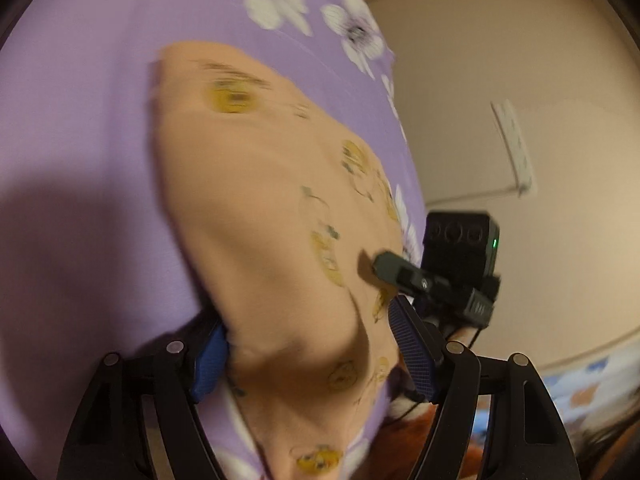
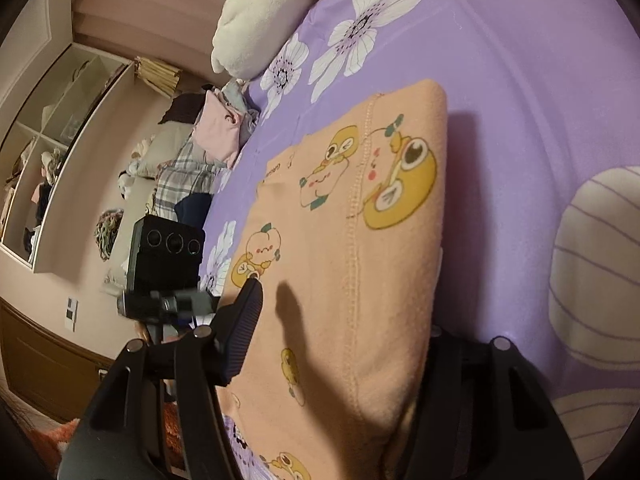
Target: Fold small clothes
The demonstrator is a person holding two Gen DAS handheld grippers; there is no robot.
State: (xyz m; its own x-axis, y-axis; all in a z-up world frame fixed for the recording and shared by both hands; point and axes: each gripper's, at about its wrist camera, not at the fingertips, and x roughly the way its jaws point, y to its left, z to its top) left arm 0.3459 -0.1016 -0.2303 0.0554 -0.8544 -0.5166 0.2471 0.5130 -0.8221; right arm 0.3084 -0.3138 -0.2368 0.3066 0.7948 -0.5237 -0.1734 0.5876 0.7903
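Item: peach cotton garment printed with yellow cartoon frogs (image 2: 352, 248), folded over, stitched seam running lengthwise, lying on the purple bedsheet with white flowers (image 2: 500, 80). Its near end lies between the fingers of both tongs. Left gripper (image 1: 312, 356): blue-padded fingers (image 1: 412, 356) spread wide, cloth bunched between them, not clamped. Right gripper (image 2: 340, 344): fingers parted either side of the fold; grip cannot be told. Beyond, left of the right gripper: white plush pillow (image 2: 256, 20), heap of clothes (image 2: 208, 136).
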